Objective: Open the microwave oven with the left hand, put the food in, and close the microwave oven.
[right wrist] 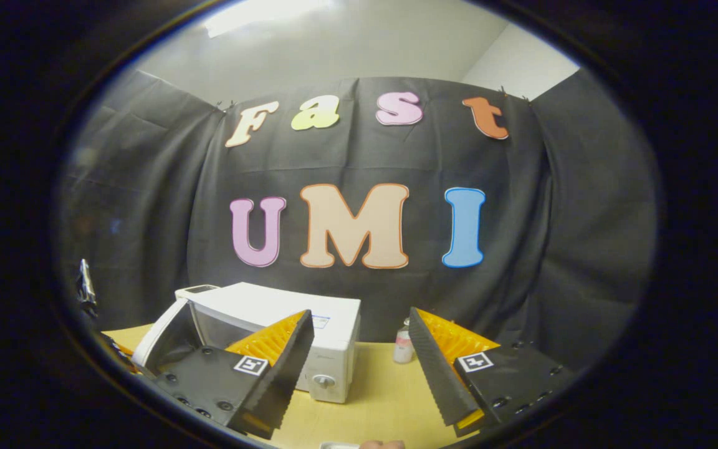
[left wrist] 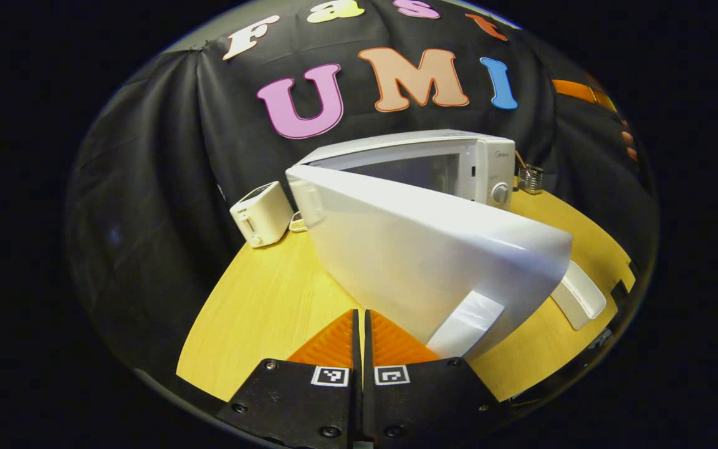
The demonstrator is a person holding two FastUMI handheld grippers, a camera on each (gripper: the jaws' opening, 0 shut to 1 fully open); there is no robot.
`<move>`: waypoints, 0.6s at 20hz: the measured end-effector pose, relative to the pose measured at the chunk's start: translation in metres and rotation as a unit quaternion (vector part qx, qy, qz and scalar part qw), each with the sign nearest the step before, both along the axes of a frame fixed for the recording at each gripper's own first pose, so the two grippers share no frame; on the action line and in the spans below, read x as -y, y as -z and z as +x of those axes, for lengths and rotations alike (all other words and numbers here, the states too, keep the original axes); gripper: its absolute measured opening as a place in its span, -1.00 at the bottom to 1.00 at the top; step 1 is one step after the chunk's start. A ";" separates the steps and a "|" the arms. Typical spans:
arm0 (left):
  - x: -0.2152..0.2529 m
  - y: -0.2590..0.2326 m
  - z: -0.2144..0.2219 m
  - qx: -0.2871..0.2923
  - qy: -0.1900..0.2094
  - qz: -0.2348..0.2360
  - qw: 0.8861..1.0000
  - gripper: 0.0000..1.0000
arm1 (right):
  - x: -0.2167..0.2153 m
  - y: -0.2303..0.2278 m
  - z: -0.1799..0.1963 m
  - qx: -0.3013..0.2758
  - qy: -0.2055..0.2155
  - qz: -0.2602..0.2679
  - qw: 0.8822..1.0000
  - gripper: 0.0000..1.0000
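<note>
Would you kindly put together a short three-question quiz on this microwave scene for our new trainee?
1. True or false: the microwave oven has its door swung open.
2. Multiple choice: in the left gripper view, what stands on the table to the left of the microwave oven? A) a kettle B) a small white toaster C) a stack of bowls
3. Fill in: the left gripper has its fingers ____, while the right gripper has its fingers spread wide.

Key
1. True: the door stands well away from the cavity.
2. B.
3. Closed together, with nothing between them.
</note>
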State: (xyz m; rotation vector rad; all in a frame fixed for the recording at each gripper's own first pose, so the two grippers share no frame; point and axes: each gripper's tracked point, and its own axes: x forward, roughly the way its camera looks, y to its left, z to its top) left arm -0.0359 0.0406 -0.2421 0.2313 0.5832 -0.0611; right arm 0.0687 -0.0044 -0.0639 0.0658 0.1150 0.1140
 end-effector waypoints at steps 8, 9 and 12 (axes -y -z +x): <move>0.058 0.010 0.049 0.002 0.040 -0.021 0.999 -0.99 | 0.012 -0.002 -0.019 0.002 -0.015 -0.030 0.999 0.93; 0.063 0.011 0.055 0.001 0.045 -0.022 0.999 -0.98 | 0.009 -0.001 -0.022 0.000 -0.021 -0.032 0.999 0.93; 0.079 0.011 0.075 0.006 0.050 -0.030 0.998 -0.98 | 0.001 -0.002 -0.031 0.000 -0.035 -0.035 0.999 0.93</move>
